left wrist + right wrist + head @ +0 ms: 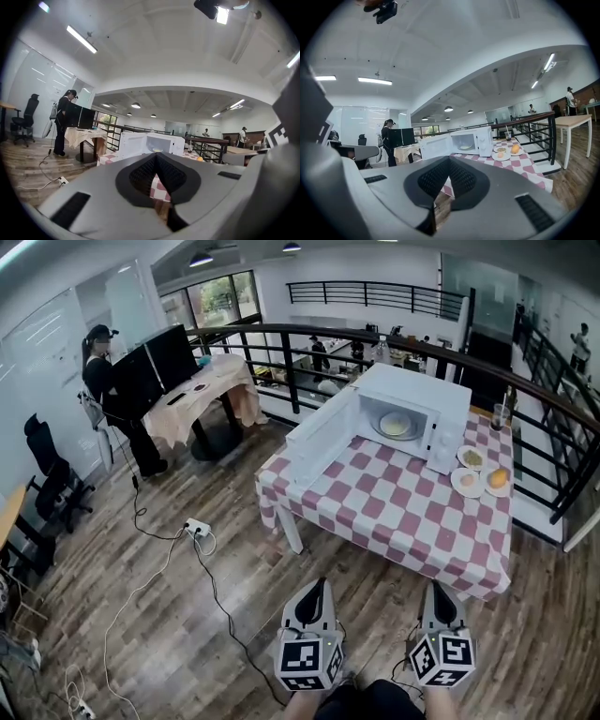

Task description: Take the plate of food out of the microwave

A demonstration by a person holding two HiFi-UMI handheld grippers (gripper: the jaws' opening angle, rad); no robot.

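White microwave (pixel 403 418) stood door-open on checked table (pixel 394 521), plate of food (pixel 395 425) inside. I held left gripper (pixel 318 589) and right gripper (pixel 438 592) well short of microwave, both pressed together, empty. Side plates (pixel 506 152) beside microwave showed plainly in right gripper view, barely in left gripper view.

Place: open-plan office on a mezzanine level.
Office signs: large black flat monitors (pixel 155 362) on a cloth-draped desk (pixel 214 381); black swivel office chair (pixel 45 460).
Mezzanine signs: black metal railing (pixel 375 334) overlooking a lower floor.
Odd corner: white microwave oven (pixel 412 388) on a red-and-white checked table (pixel 394 512).
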